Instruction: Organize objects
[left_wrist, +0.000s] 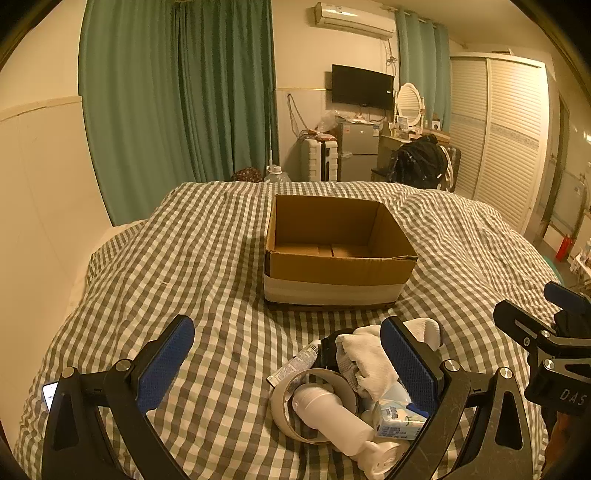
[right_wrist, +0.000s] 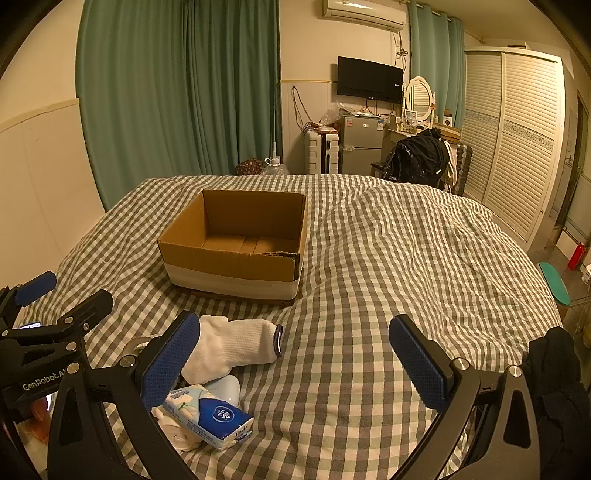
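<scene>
An open cardboard box (left_wrist: 340, 266) (right_wrist: 236, 266) stands on the checked bed, empty inside. In front of it lies a pile: white socks (left_wrist: 365, 358) (right_wrist: 236, 347), a tape roll (left_wrist: 280, 398), a white bottle (left_wrist: 332, 417), a small tube (left_wrist: 295, 363) and a blue tissue pack (left_wrist: 397, 421) (right_wrist: 210, 417). My left gripper (left_wrist: 288, 354) is open and empty above the pile, its right finger over the socks. My right gripper (right_wrist: 295, 350) is open and empty to the right of the pile, its left finger beside the socks.
A phone (left_wrist: 50, 393) lies on the bed at the left. The checked duvet (right_wrist: 406, 258) is humped on the right. Dark cloth (right_wrist: 554, 369) lies at the right edge. Beyond the bed are green curtains, a fridge, a chair and a wardrobe.
</scene>
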